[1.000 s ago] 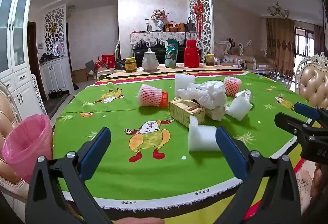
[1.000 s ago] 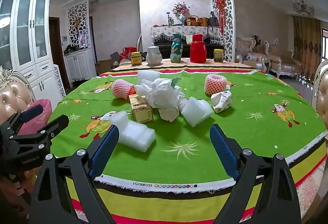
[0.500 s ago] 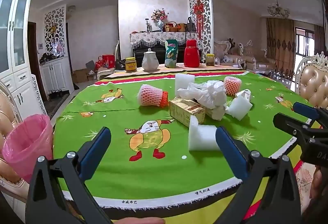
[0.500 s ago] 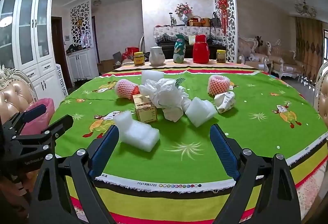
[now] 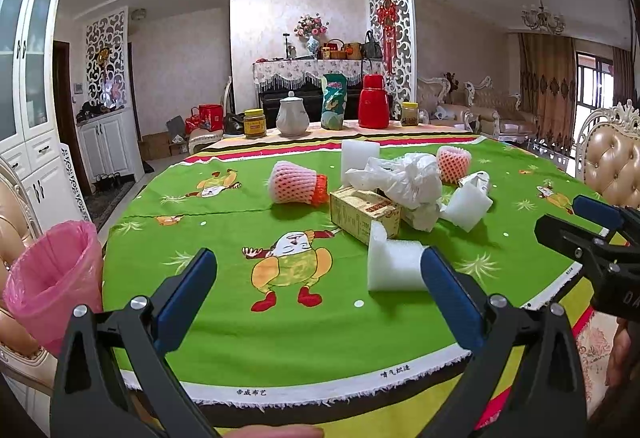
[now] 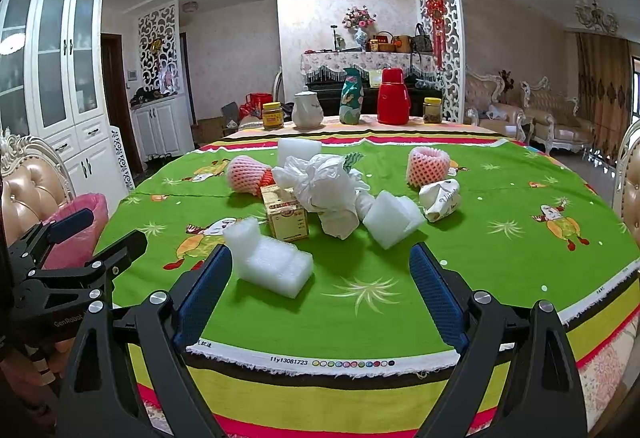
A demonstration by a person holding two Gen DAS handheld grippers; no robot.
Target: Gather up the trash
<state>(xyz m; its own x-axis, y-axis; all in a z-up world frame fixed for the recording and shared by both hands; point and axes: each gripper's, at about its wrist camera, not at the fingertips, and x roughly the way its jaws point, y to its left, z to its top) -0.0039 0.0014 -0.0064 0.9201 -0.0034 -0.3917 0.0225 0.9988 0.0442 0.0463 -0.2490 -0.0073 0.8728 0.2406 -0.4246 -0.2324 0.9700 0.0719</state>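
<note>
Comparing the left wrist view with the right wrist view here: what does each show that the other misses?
Only the left wrist view shows the open mouth of the pink-lined bin and the right tongs from the side. Only the right wrist view shows the left tongs from the side, partly covering that bin, and the colour-dot strip on the cloth's edge. Both share the green tablecloth, stepped white foam block, yellow box, crumpled white bag, two pink fruit nets and red flask. Both tongs are open and hold nothing.

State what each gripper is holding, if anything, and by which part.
Nothing is held. The left gripper and the right gripper both have open jaws, short of the foam block.
</note>
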